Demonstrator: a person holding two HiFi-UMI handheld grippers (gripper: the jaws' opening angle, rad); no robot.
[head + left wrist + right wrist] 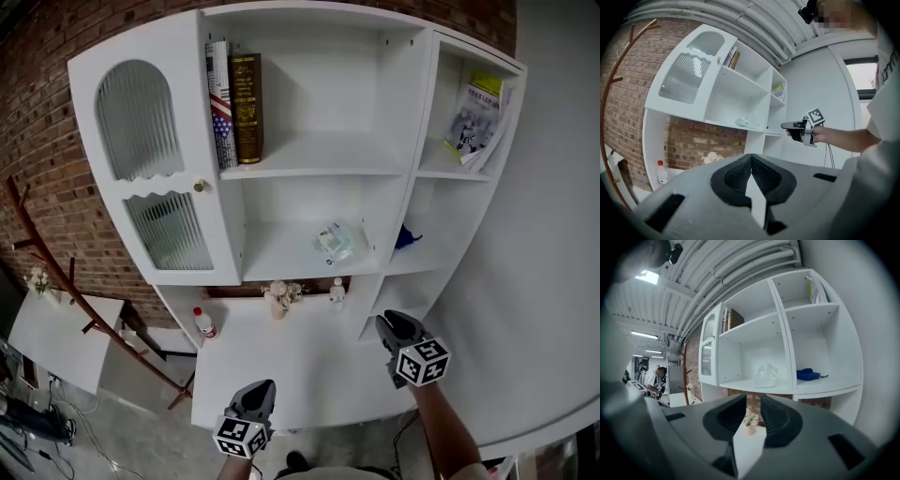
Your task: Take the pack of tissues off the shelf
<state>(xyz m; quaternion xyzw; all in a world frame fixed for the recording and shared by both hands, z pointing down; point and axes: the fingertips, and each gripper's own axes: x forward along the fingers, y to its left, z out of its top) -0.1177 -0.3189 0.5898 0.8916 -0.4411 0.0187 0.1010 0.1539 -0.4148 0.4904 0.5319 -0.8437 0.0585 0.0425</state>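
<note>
tissues [334, 242] are sitting mid-frame on the middle level of the shelf [281, 258], with a blue thing [406, 237] one compartment to the right. my right gripper [387, 324] is lower right, well short of them, jaws a bit apart with nothing in between. left gripper [263, 386] is at the bottom, clenched on nothing

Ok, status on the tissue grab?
Left gripper shut, empty. Right gripper slightly open, empty. Tissue pack on middle shelf, untouched. Nothing in the way.
</note>
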